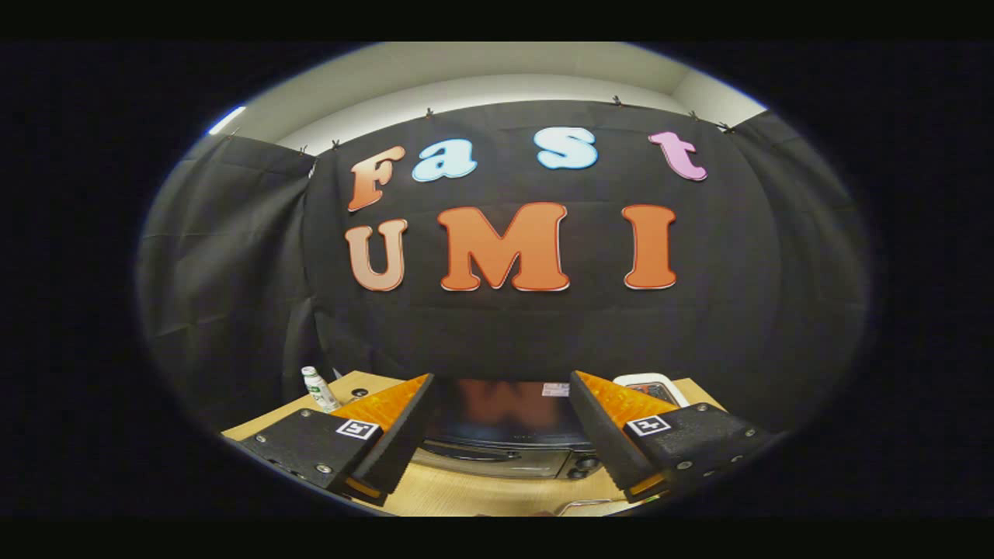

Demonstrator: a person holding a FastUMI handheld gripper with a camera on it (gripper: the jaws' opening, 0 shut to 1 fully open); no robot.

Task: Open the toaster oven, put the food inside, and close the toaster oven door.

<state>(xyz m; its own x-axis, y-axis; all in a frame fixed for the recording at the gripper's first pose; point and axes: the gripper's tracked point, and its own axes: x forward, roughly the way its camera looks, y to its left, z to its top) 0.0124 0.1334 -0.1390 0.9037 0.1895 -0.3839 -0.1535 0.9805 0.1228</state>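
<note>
The toaster oven [505,435] stands on the wooden table [481,493], low down between and beyond my two fingers. Its glossy dark top faces me and its door, with a long handle [474,453] across the front, looks shut. Two round knobs [584,466] sit at the right end of its front. My gripper [501,411] hovers above the oven, open, with nothing between the fingers. A thin metal rim [582,506] shows at the near table edge; what it belongs to I cannot tell.
A small white bottle [317,388] with a green label stands on the table left of the oven, beyond the left finger. A white device [651,386] lies behind the right finger. The black cloth wall rises right behind the table.
</note>
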